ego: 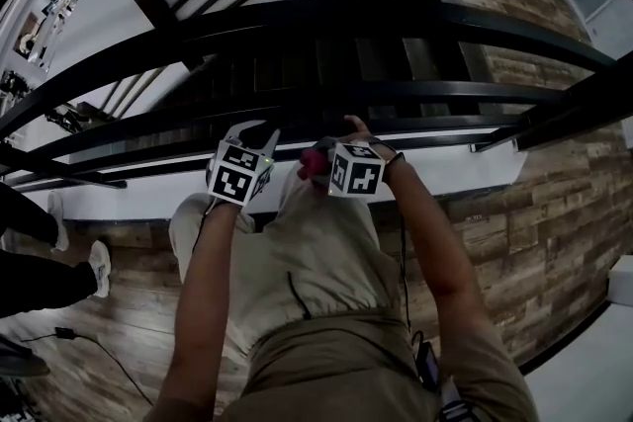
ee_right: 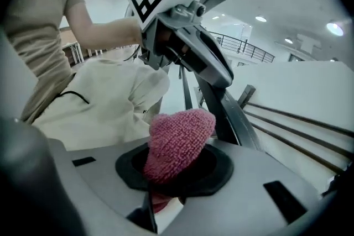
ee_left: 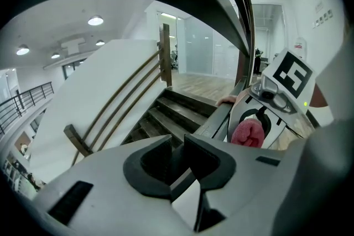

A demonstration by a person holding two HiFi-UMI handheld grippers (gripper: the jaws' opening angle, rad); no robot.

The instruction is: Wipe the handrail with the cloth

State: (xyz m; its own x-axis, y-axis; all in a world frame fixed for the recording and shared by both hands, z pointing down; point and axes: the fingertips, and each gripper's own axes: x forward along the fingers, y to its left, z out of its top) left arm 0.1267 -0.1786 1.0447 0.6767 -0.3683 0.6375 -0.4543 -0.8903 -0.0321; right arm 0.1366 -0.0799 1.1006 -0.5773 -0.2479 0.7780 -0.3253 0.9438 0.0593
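Head view: a person stands at a staircase with both grippers held up to the dark handrail (ego: 447,98); the wooden floor (ego: 119,331) lies below.
Left gripper (ee_left: 177,160): its jaws stand a little apart, with the edge of the handrail (ee_left: 221,113) running through the gap. It appears clamped on the rail, as if to steady it.
Right gripper (ee_right: 174,174): its jaws are closed tight on the pink cloth (ee_right: 180,143), which bulges out past the fingertips as a rounded wad.
Cloth, location: it is in the right gripper, just beside the left gripper and right at the rail. The left gripper view shows it low against the rail's side (ee_left: 249,132). Whether it actually touches the rail cannot be told.
Stairs (ee_left: 166,113): dark steps descend beyond the rail.
Task done so far: the cloth is gripped and brought up to the handrail.
Task left: judged from these views, nearly all of it. No wiped stretch shows, and the rail's visible length has yet to be rubbed along.
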